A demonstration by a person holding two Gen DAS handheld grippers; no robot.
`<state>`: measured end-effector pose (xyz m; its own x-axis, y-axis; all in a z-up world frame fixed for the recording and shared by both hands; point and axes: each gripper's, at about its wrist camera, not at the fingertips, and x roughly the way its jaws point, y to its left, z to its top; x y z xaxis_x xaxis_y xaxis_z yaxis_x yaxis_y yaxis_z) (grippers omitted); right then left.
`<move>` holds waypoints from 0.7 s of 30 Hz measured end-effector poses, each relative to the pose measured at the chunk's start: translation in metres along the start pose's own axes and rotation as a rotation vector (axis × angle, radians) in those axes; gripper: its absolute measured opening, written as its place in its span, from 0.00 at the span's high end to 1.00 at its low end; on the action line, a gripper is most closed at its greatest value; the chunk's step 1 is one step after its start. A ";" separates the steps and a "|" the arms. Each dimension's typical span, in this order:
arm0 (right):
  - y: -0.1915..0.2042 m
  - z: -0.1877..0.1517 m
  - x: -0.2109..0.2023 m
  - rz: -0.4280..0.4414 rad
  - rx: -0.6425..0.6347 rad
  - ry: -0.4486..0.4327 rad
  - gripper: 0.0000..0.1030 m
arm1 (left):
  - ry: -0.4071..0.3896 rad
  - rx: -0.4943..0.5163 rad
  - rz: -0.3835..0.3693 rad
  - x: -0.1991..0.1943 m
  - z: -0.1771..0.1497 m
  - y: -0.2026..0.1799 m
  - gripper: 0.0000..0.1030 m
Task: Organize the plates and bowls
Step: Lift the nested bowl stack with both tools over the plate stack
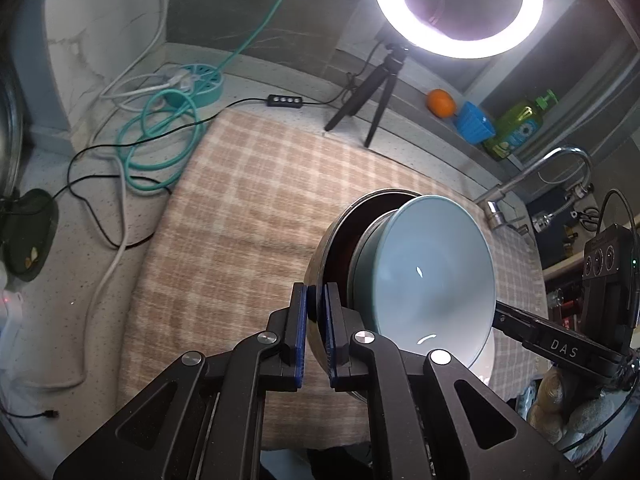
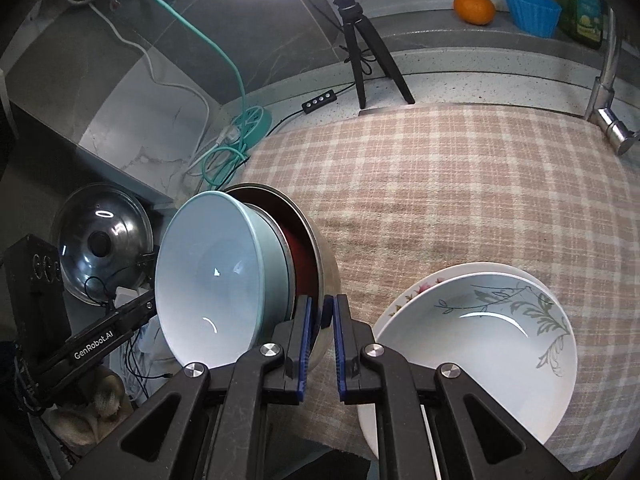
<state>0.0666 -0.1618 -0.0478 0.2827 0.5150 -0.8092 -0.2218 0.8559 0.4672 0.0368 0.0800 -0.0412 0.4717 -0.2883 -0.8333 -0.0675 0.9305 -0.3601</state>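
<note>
Above checked cloth (image 2: 460, 184), both grippers' fingers (image 1: 299, 320) pinch nested bowls (image 2: 224, 280).

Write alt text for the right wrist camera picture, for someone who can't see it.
The right gripper is shut on the rim of a steel bowl with a pale blue bowl nested inside, both tilted above a checked cloth. Stacked white floral plates sit to the right.

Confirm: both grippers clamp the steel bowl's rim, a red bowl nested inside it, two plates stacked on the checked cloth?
Not quite. The nested bowl is light blue, as the right wrist view shows. Both the left gripper and right gripper clamp the steel bowl; the plates are stacked on the checked cloth.
</note>
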 end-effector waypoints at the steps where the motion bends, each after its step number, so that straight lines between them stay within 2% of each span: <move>1: -0.002 0.000 -0.005 -0.003 0.006 -0.009 0.91 | 0.001 0.010 -0.007 0.000 0.000 -0.005 0.94; 12: -0.037 -0.012 -0.046 -0.046 0.071 -0.066 0.91 | 0.036 0.089 -0.064 0.011 -0.008 -0.050 0.94; 21: -0.076 -0.028 -0.065 -0.089 0.136 -0.080 0.91 | 0.097 0.147 -0.094 0.034 -0.021 -0.086 0.93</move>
<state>0.0388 -0.2614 -0.0404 0.3703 0.4342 -0.8212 -0.0657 0.8941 0.4431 0.0397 -0.0146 -0.0471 0.3828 -0.3894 -0.8378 0.1050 0.9193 -0.3793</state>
